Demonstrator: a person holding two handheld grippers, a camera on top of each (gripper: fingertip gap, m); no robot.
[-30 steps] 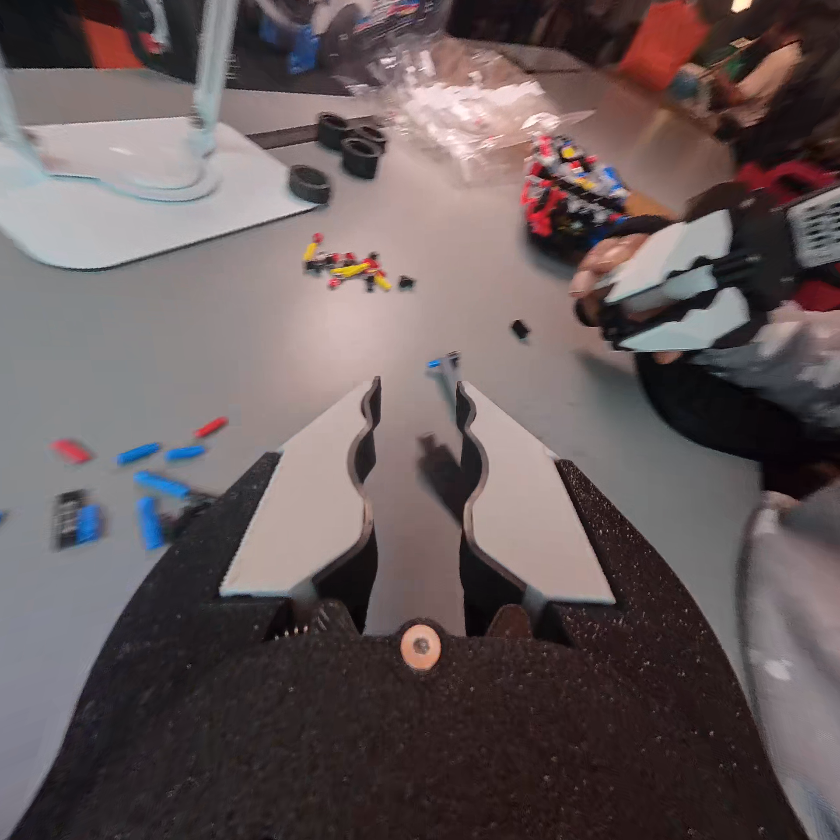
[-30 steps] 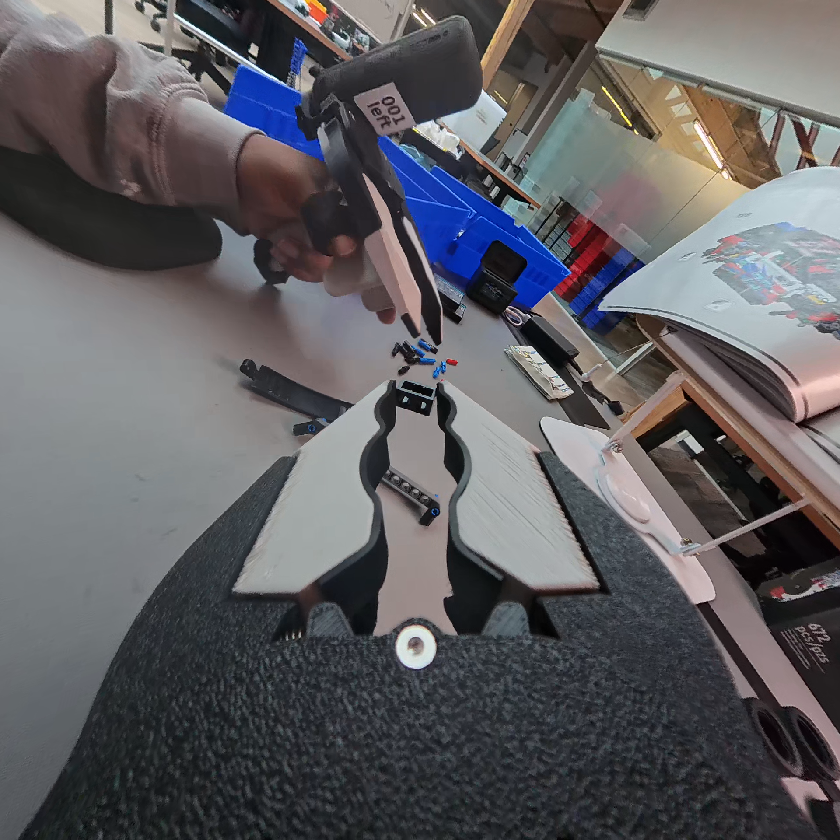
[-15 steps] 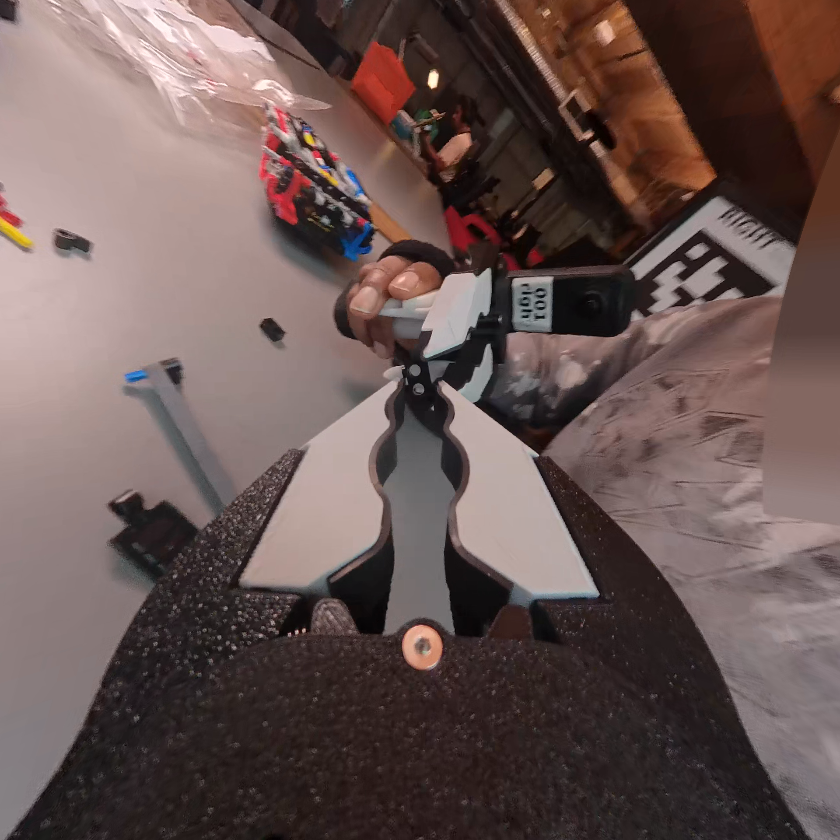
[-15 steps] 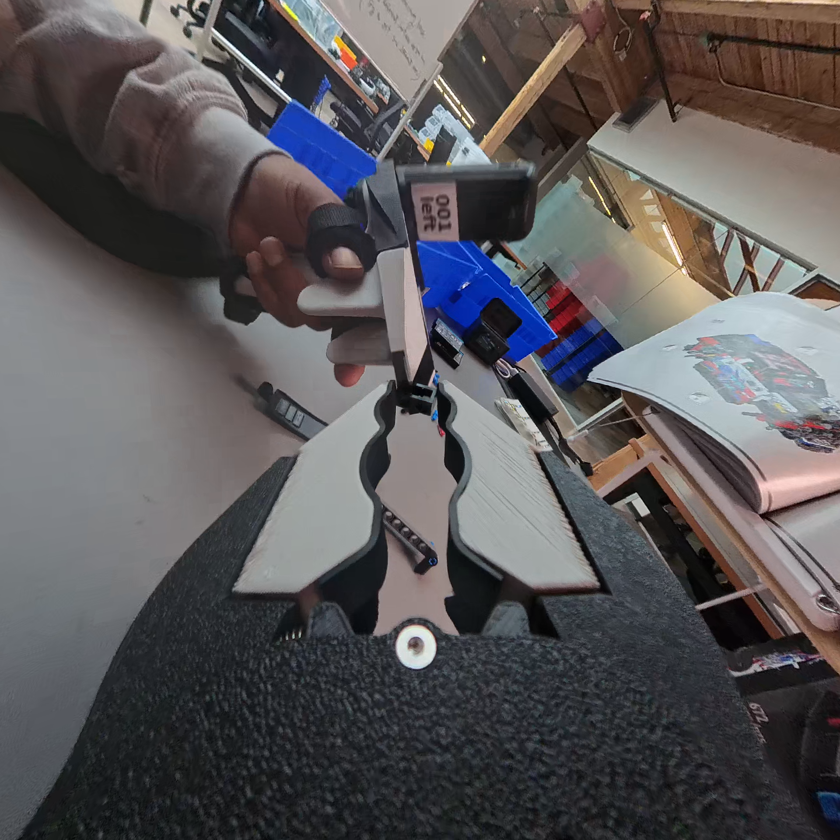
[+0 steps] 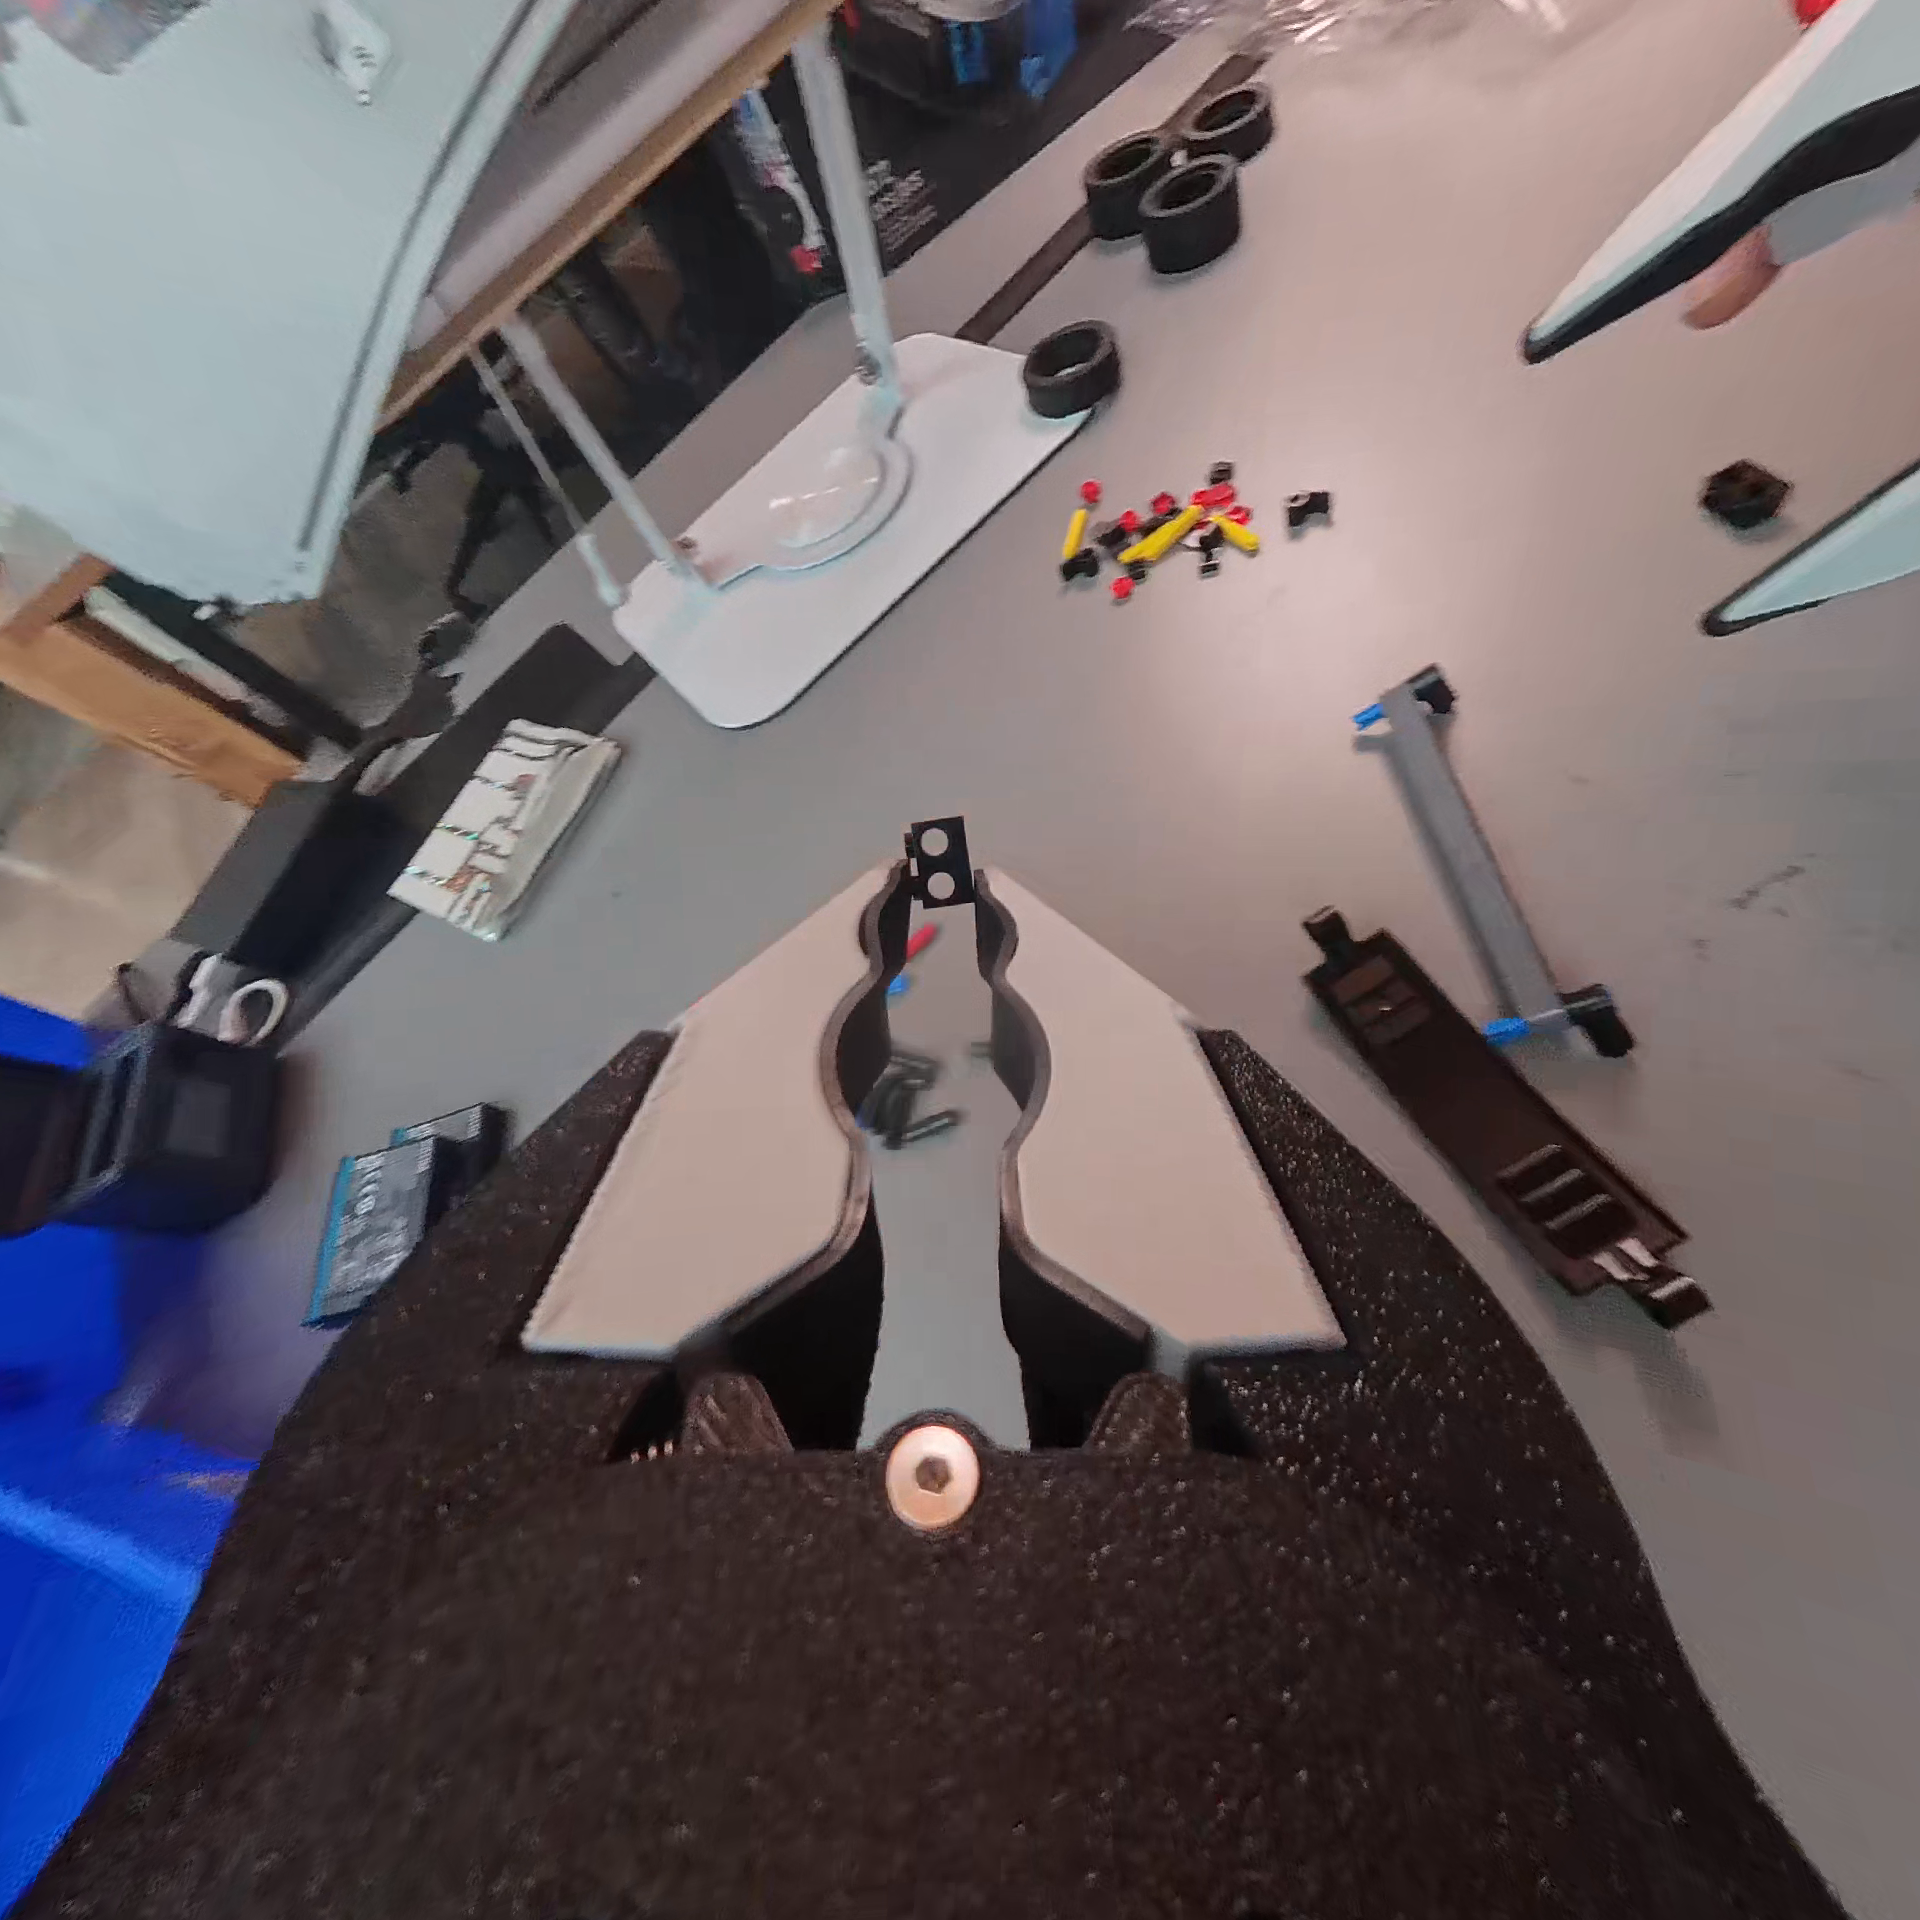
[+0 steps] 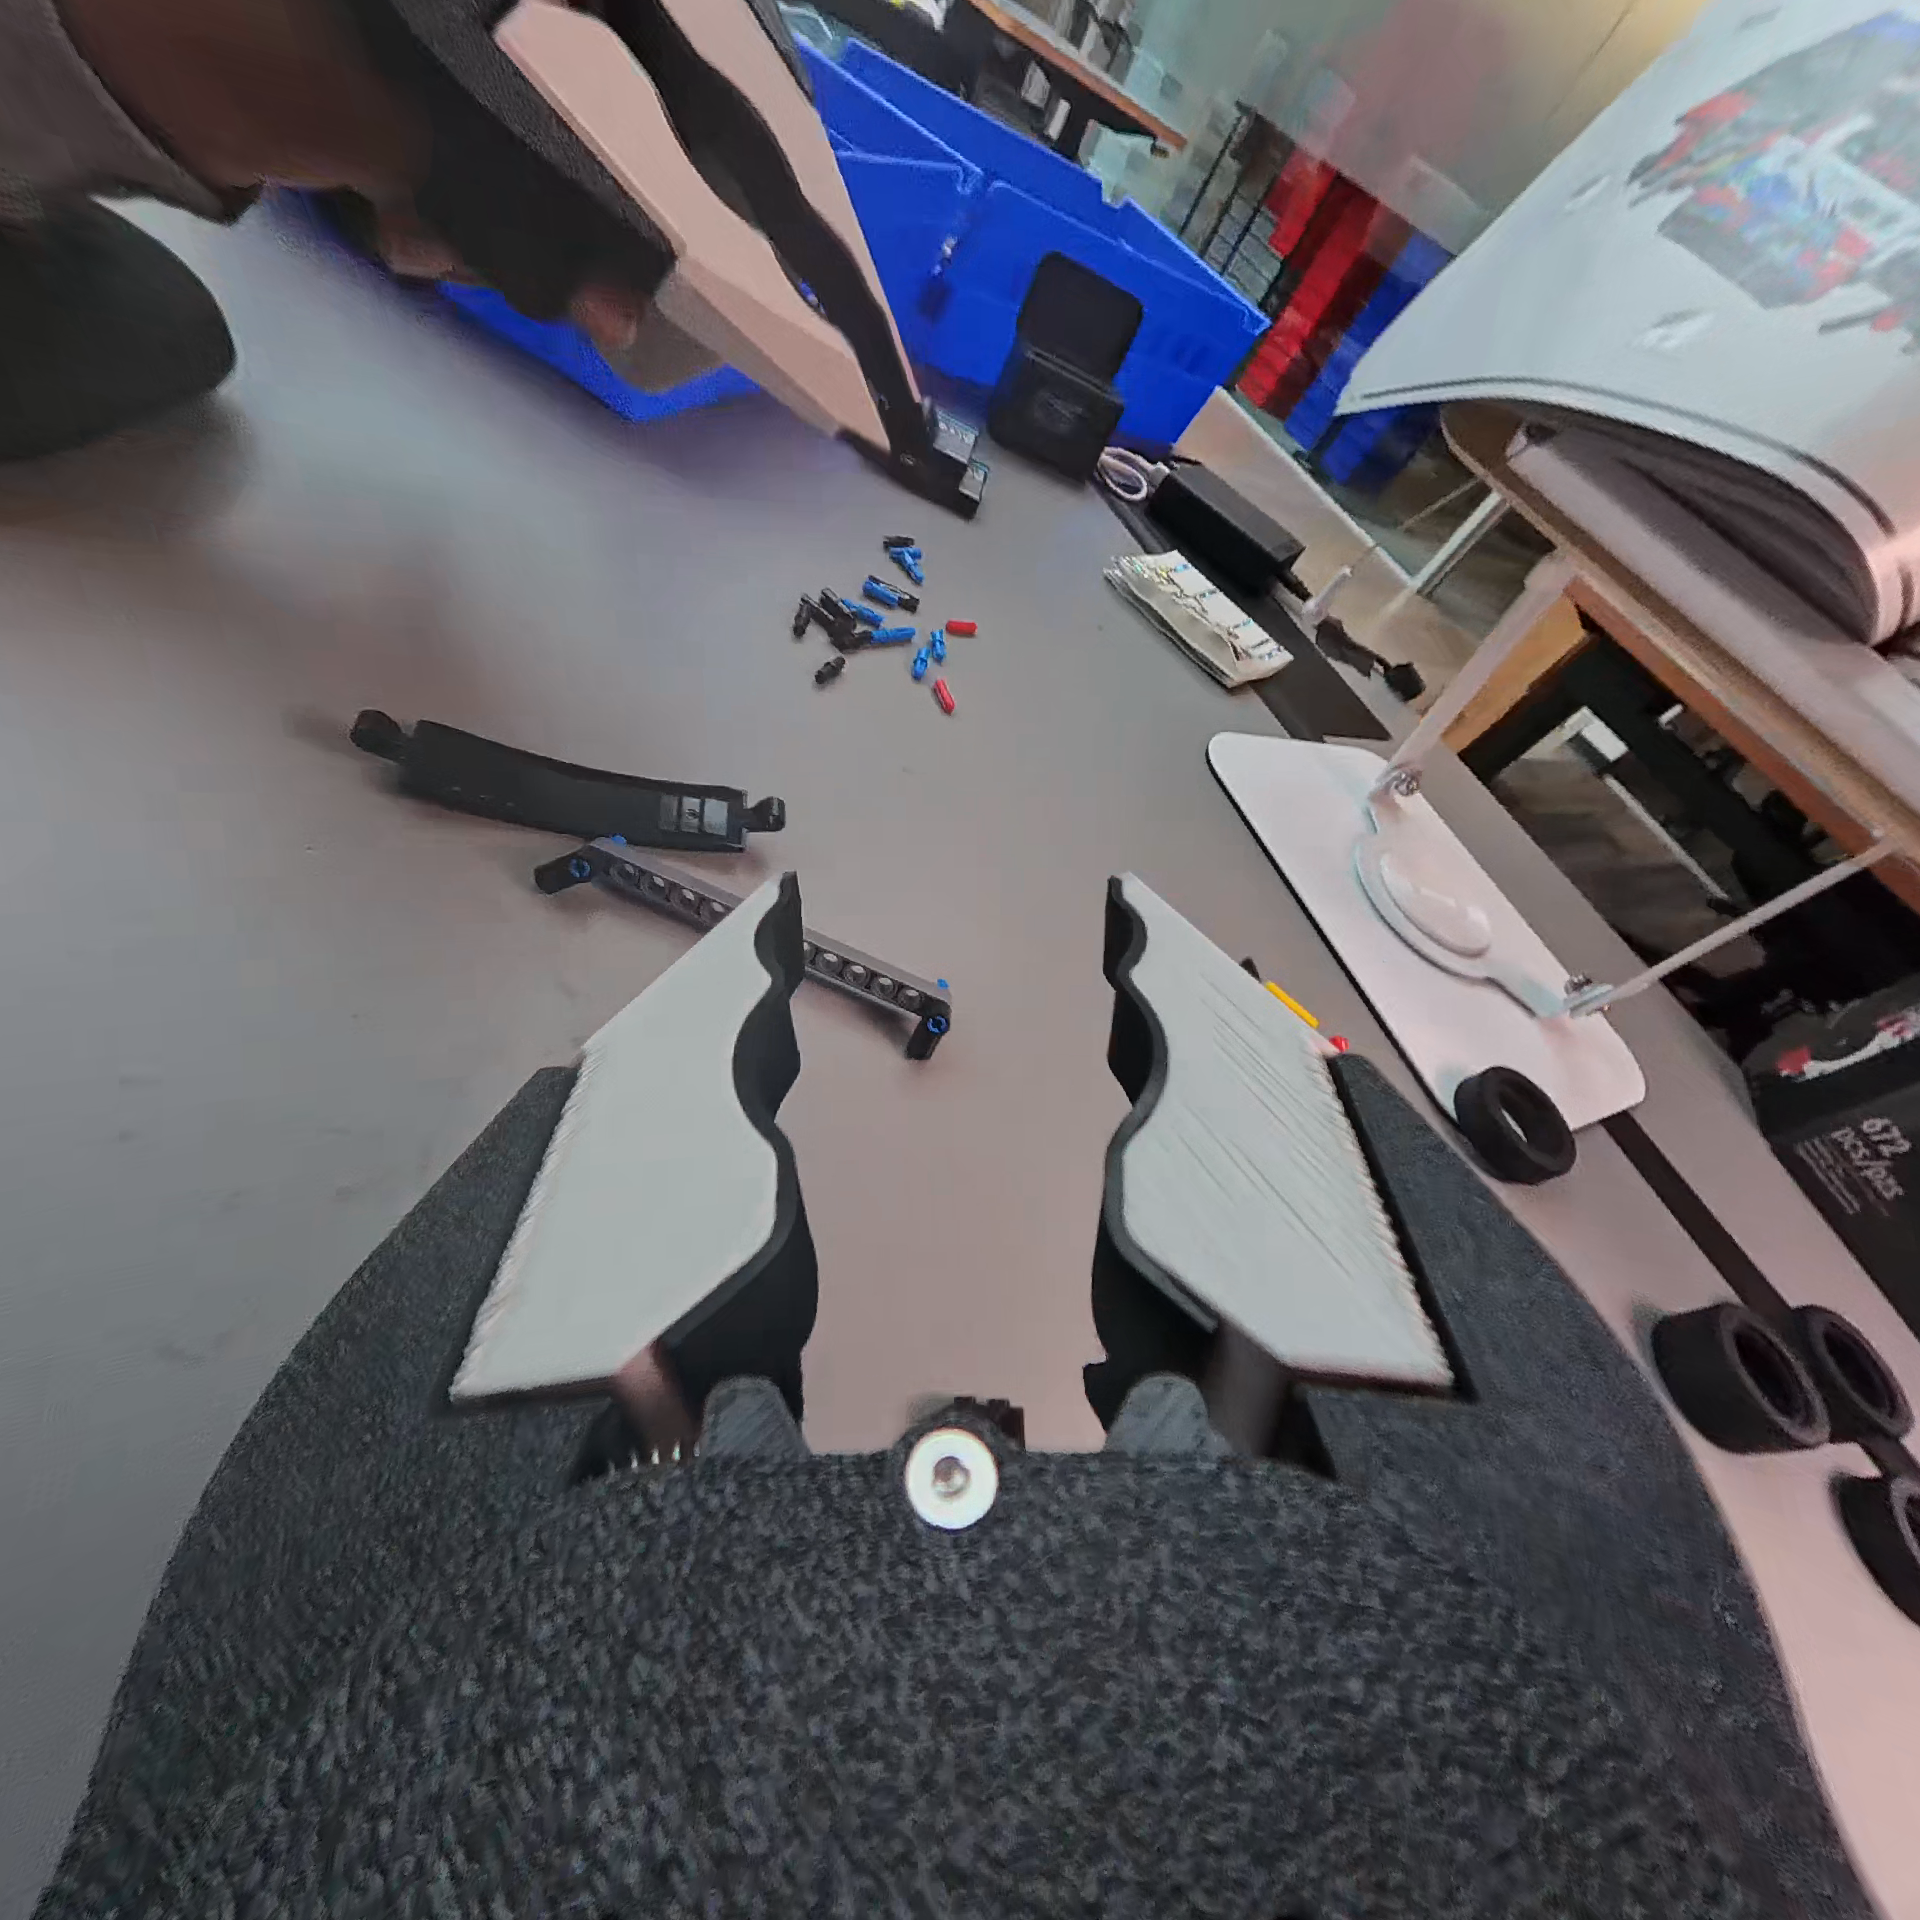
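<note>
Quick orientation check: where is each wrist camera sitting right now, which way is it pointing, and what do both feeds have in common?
Left wrist view: rides behind the left gripper, looking down along it at the grey table; its fingers pinch a small black brick; the right gripper's fingertips show top right.
Right wrist view: rides behind the right gripper, jaws apart, looking low across the table; the left gripper and a hand show top left.
Shared: grey beam, black curved panel, white stand base.

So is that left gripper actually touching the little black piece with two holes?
Touching: in the left wrist view the left gripper has its fingertips closed on the small black piece.
</note>
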